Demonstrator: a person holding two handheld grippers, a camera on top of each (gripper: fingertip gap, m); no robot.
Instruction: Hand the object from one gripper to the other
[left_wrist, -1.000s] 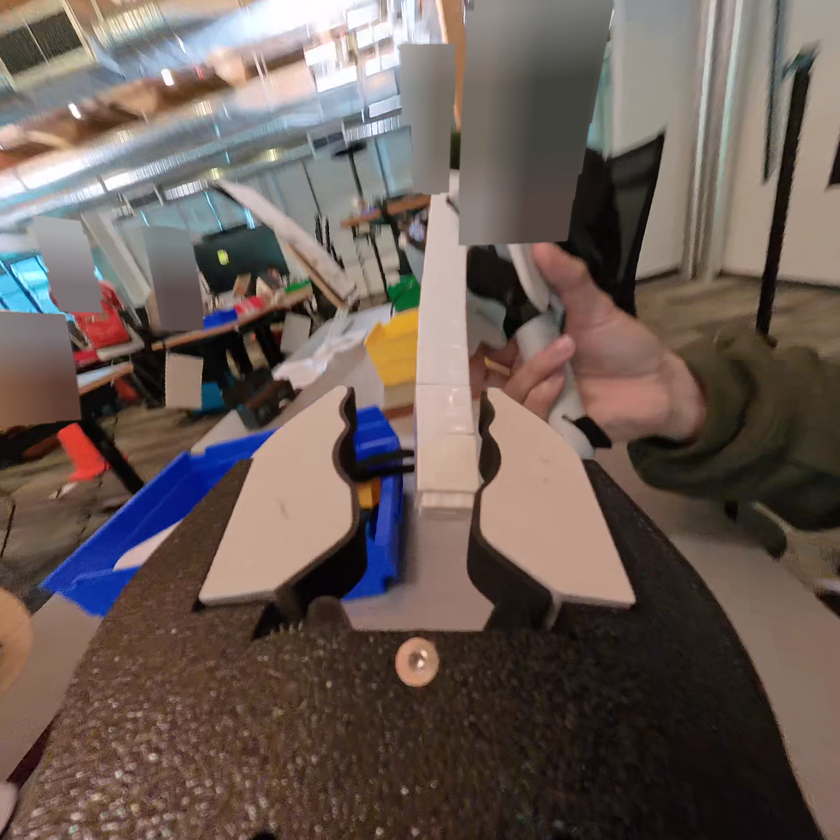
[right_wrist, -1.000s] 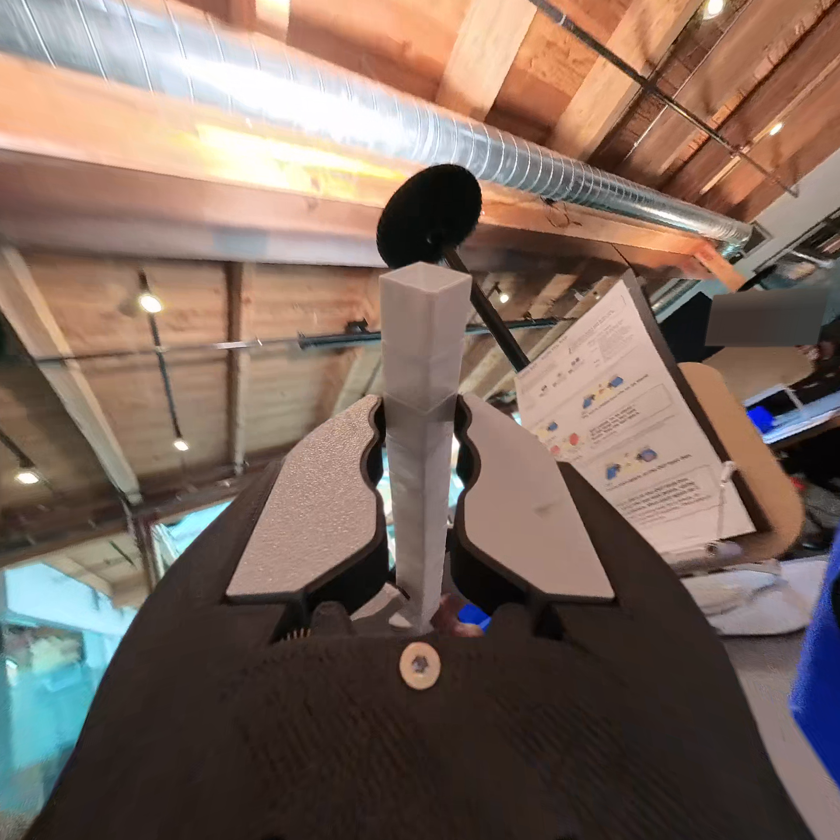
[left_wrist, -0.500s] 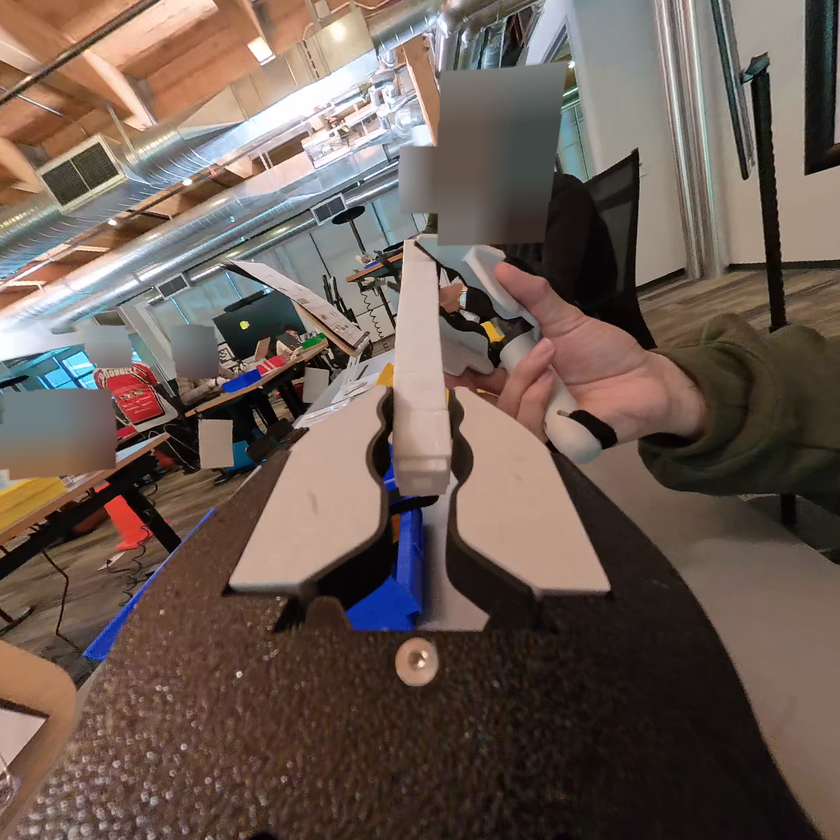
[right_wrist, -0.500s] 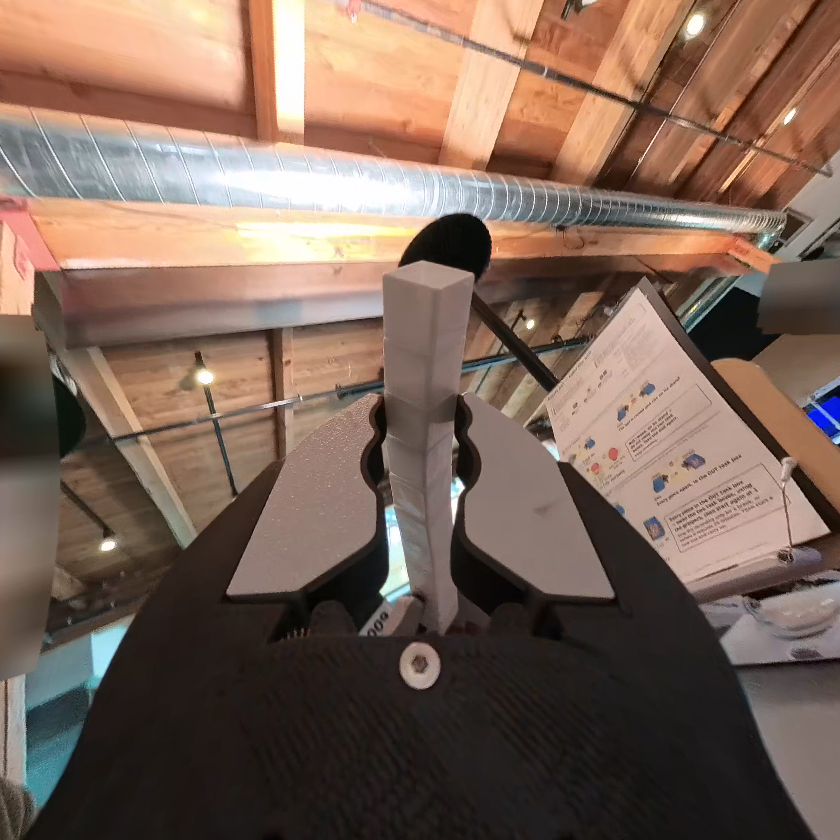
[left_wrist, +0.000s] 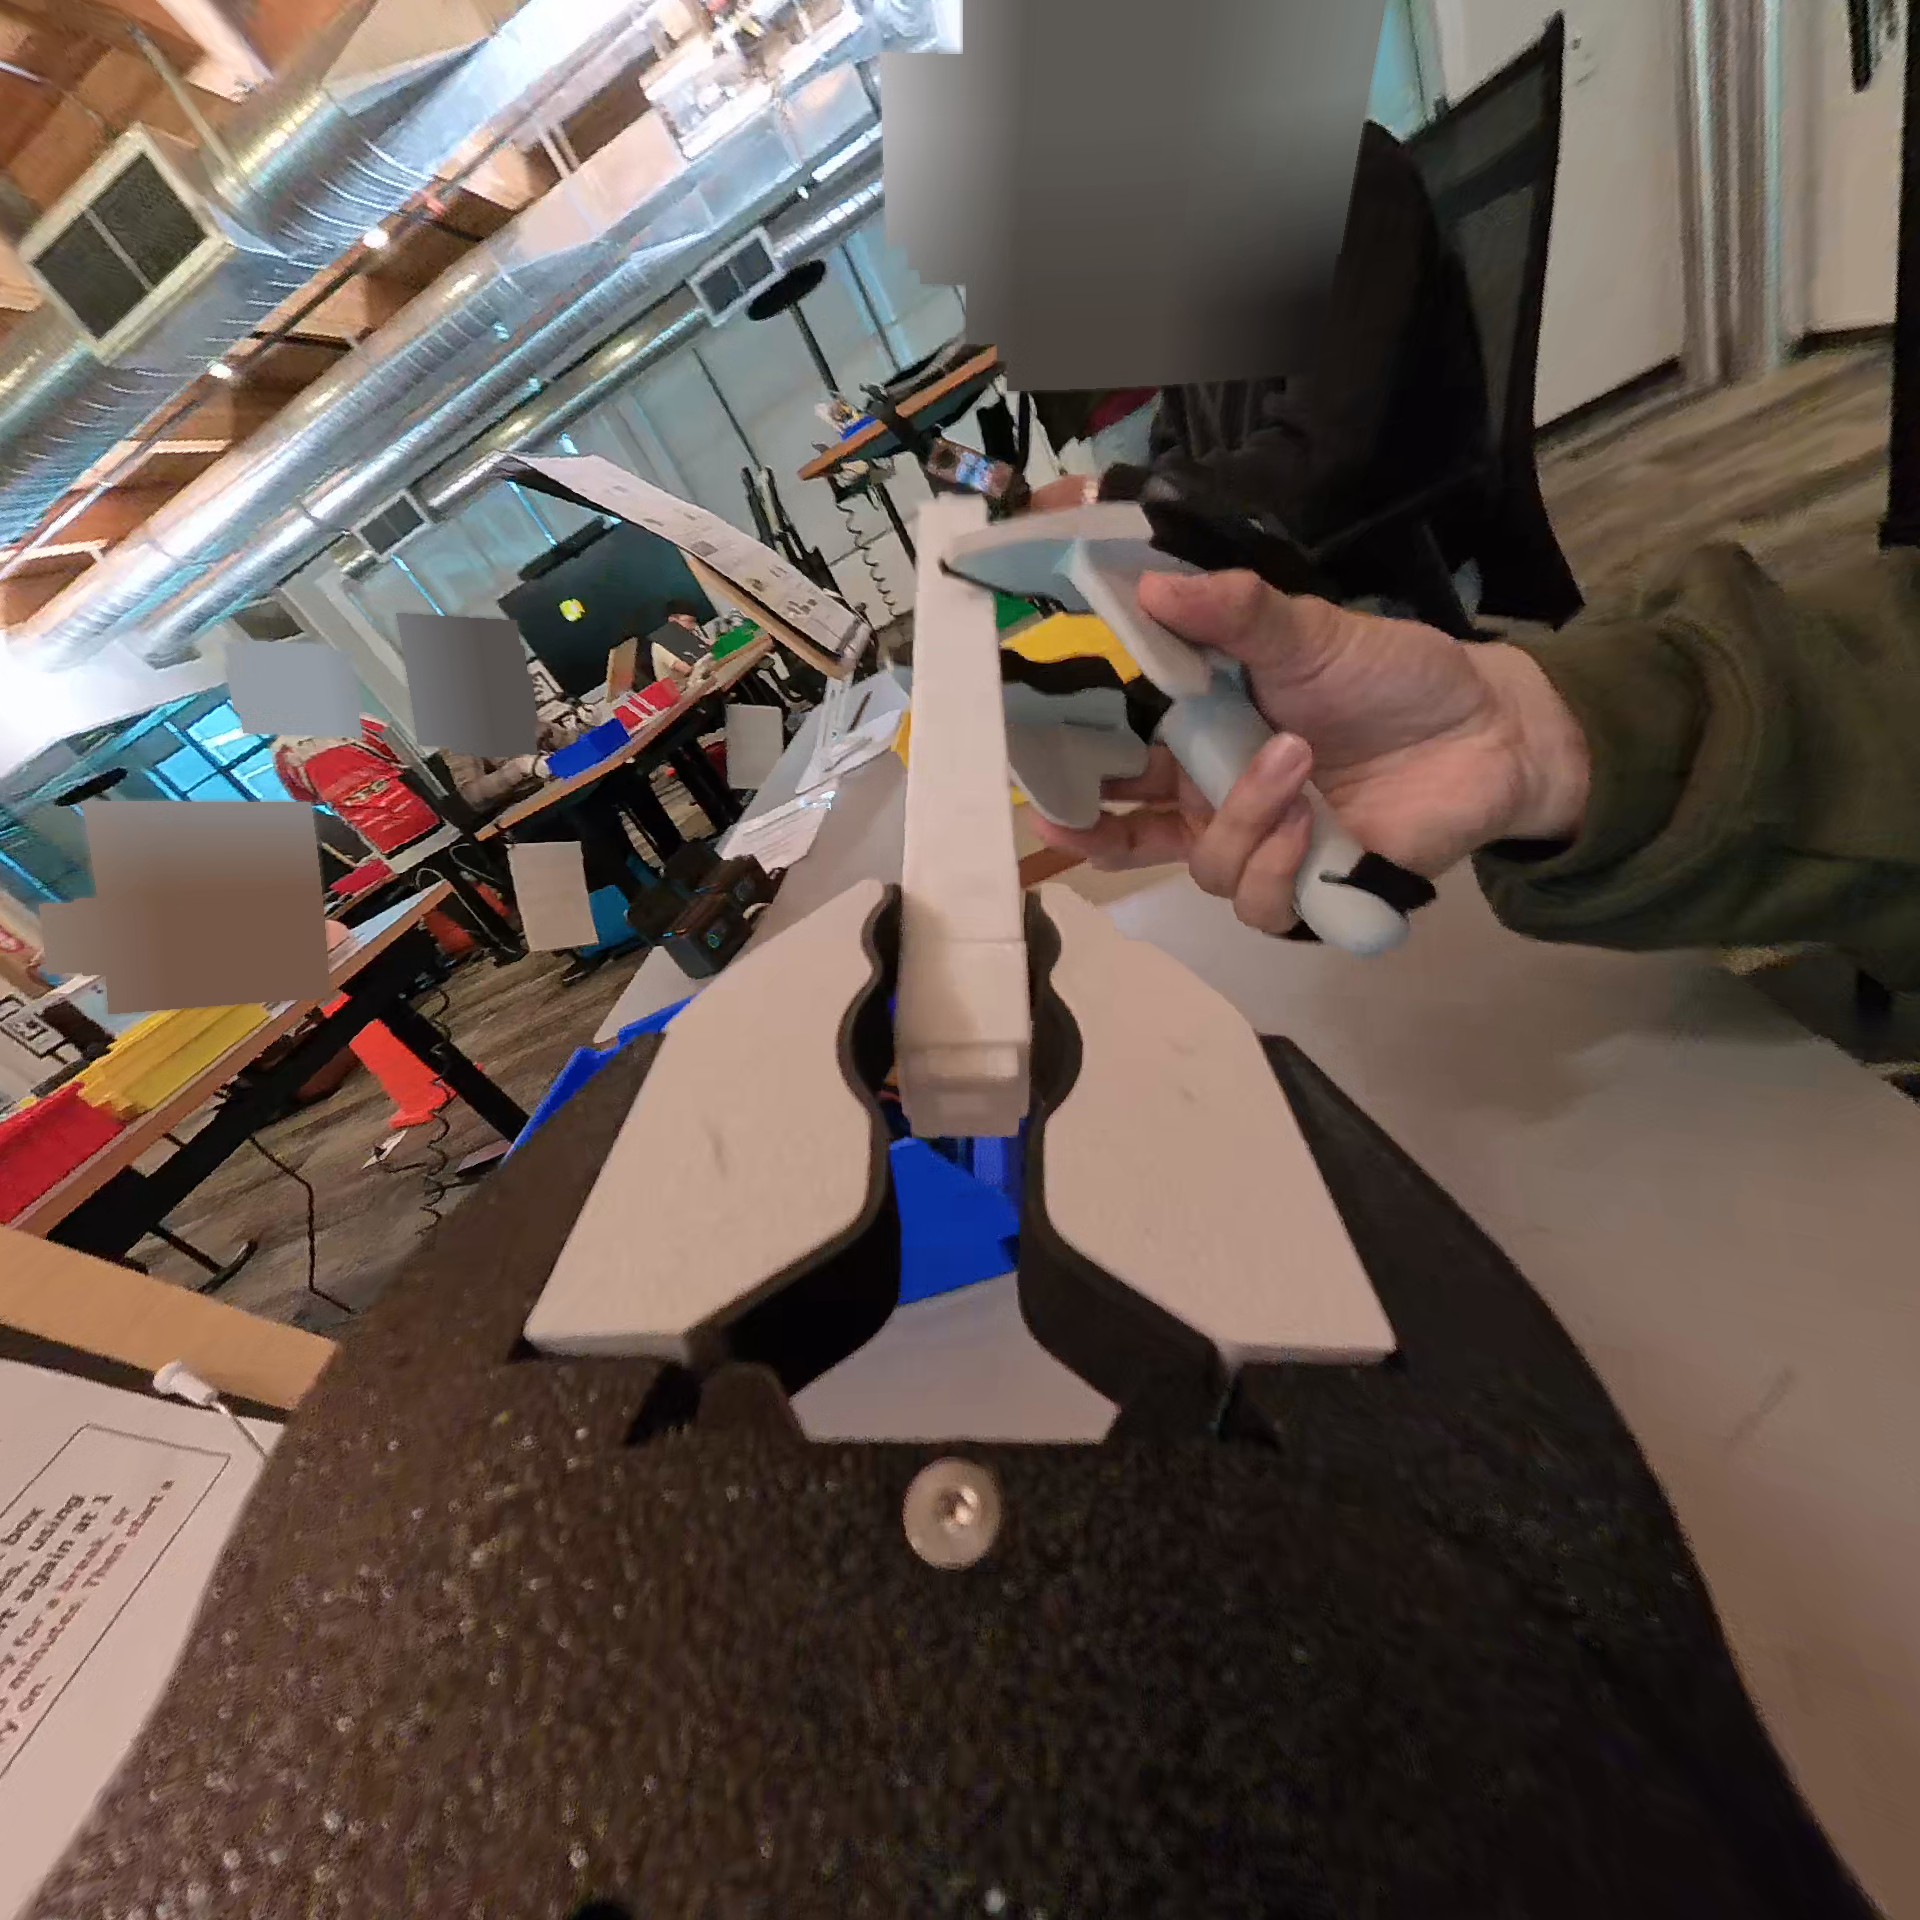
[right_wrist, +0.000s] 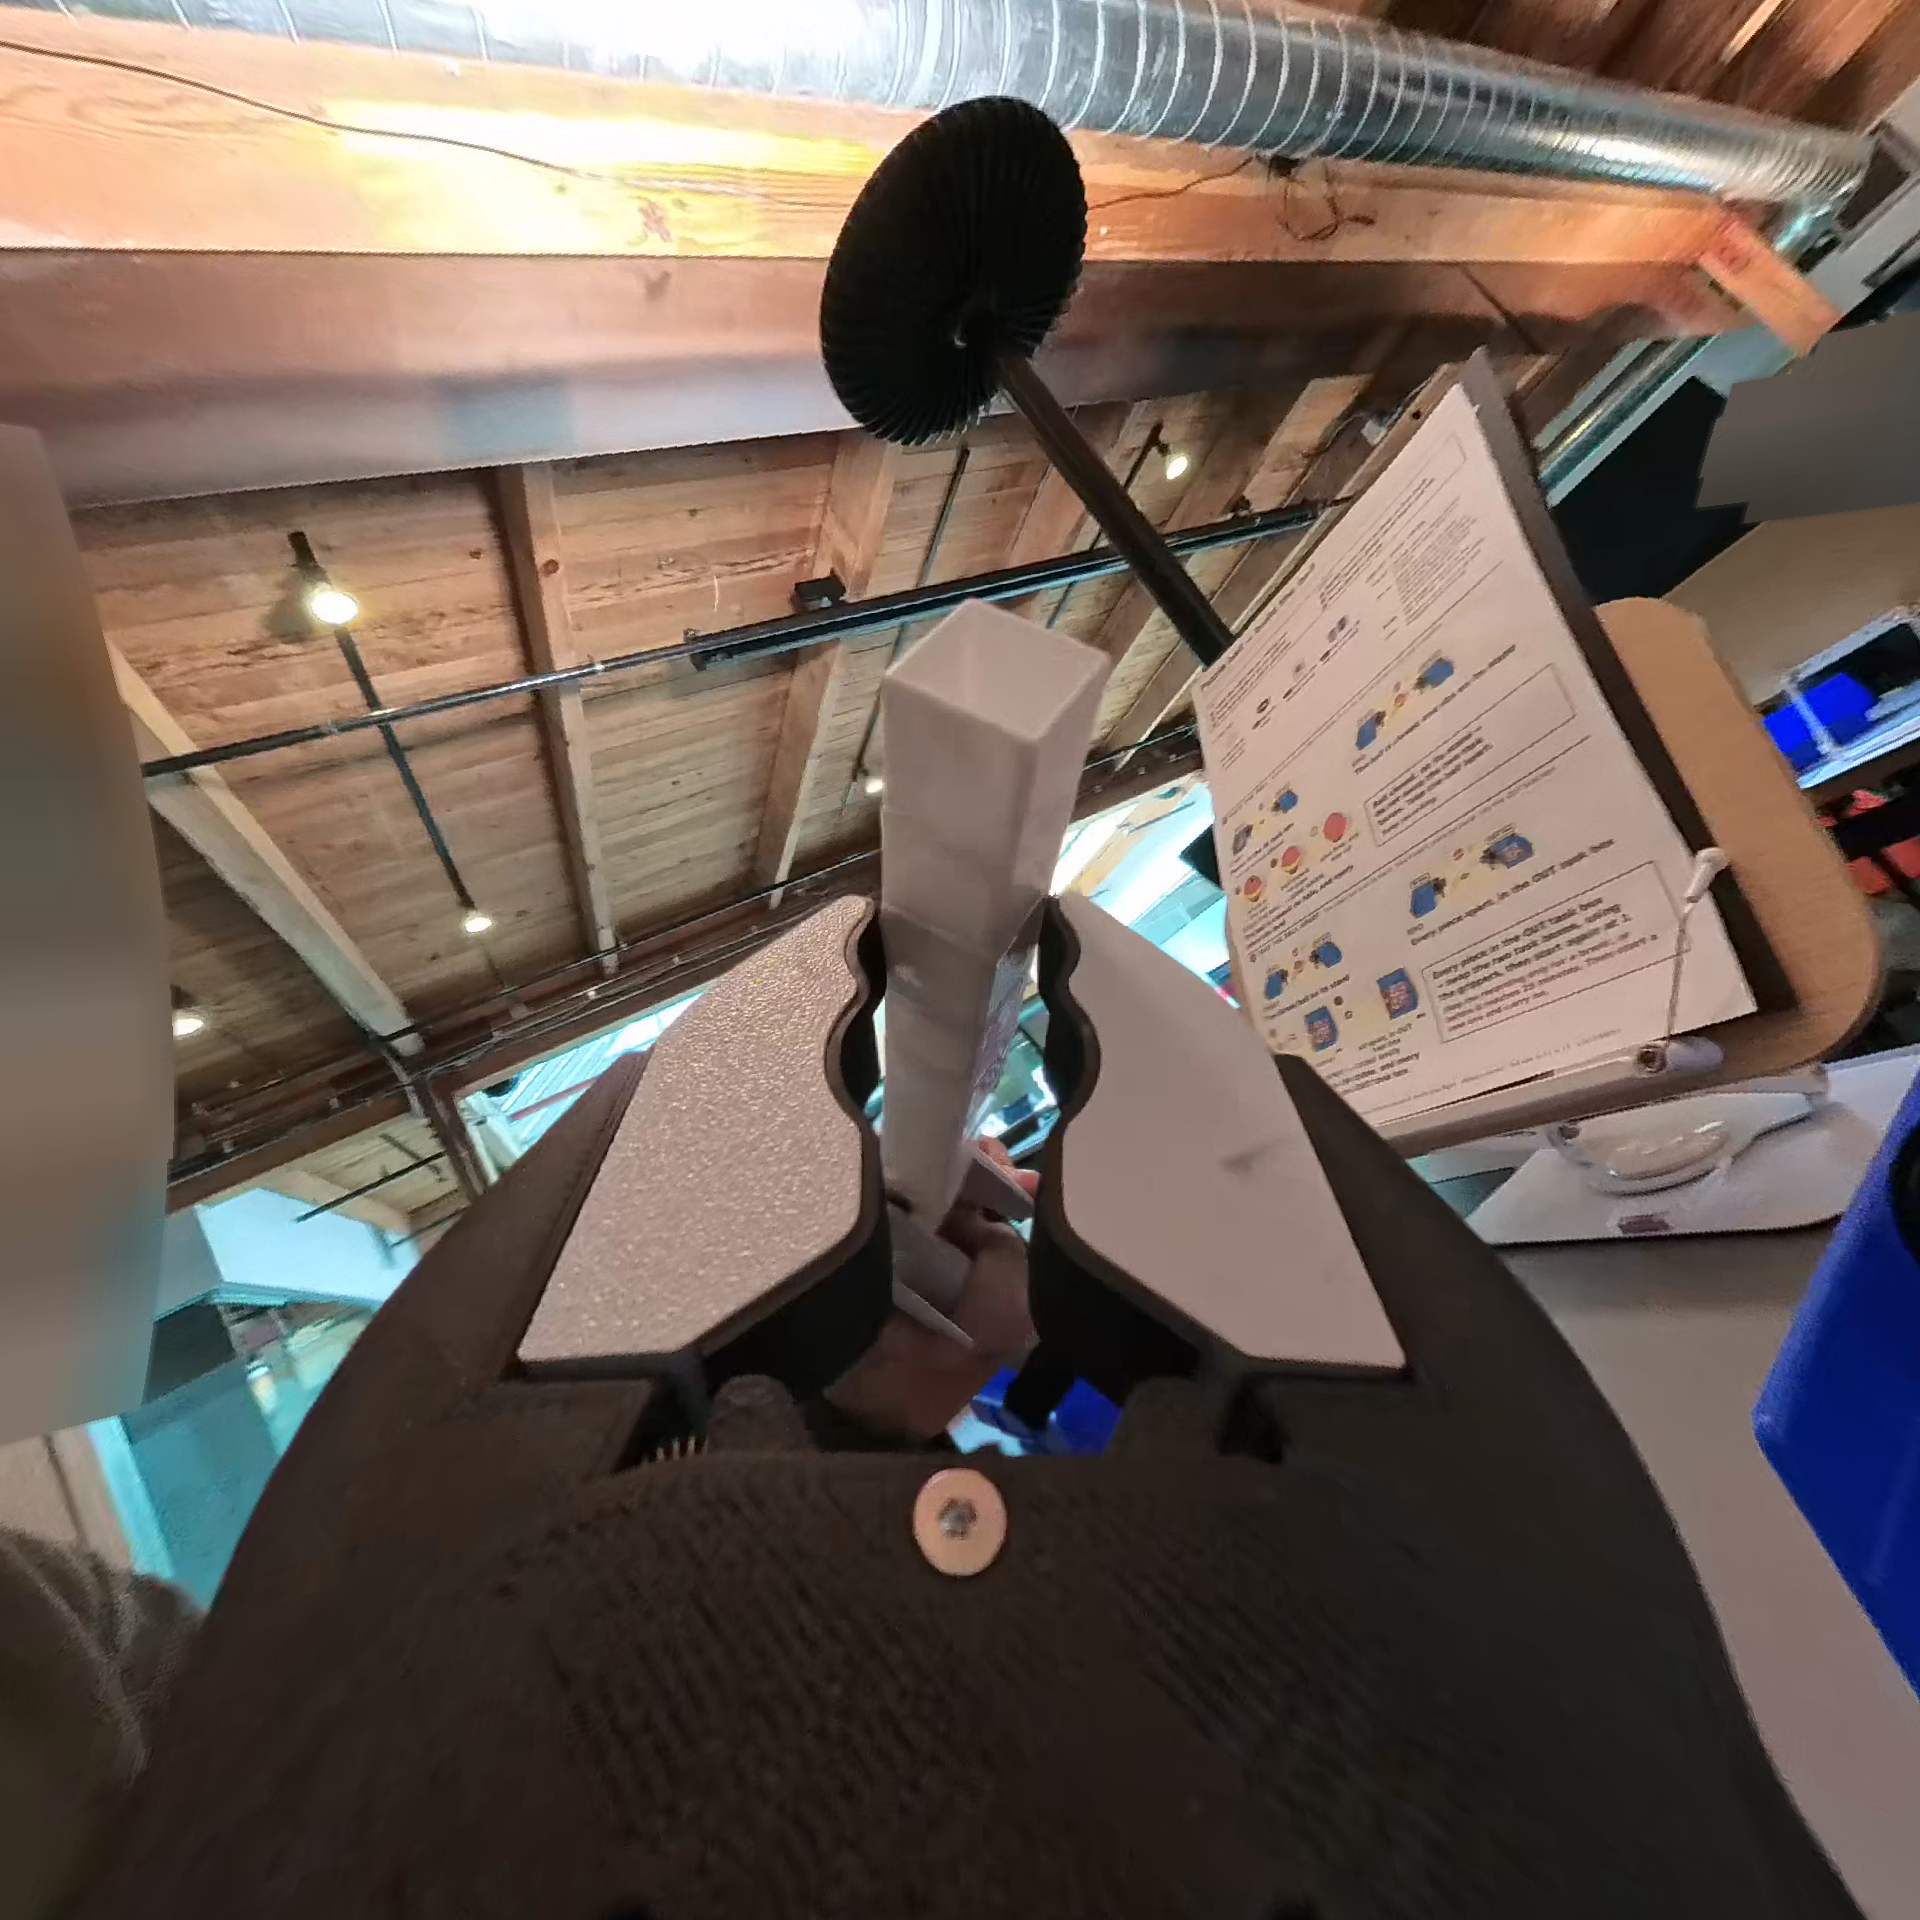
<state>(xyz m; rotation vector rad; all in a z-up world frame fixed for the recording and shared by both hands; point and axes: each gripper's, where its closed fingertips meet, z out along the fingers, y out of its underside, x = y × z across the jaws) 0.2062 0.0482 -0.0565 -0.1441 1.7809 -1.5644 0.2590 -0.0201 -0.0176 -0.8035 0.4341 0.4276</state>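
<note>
Between both sets of fingers, one white square tube (left_wrist: 958, 831): my left gripper (left_wrist: 958, 940) pinches its near end, my right gripper (right_wrist: 958, 940) seemingly clamps the far end, hand (left_wrist: 1382, 727) curled round its handle.

Both grippers look the same: left gripper (left_wrist: 961, 925) and right gripper (right_wrist: 961, 935) have grainy black bodies, pale grey wavy-edged fingers (left_wrist: 748, 1143), one silver screw (left_wrist: 951, 1524) in the middle. Sleeve (left_wrist: 1725, 748) is olive green.

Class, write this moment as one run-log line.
handover | bar shared | left gripper shut on bar | right gripper shut on bar
</note>
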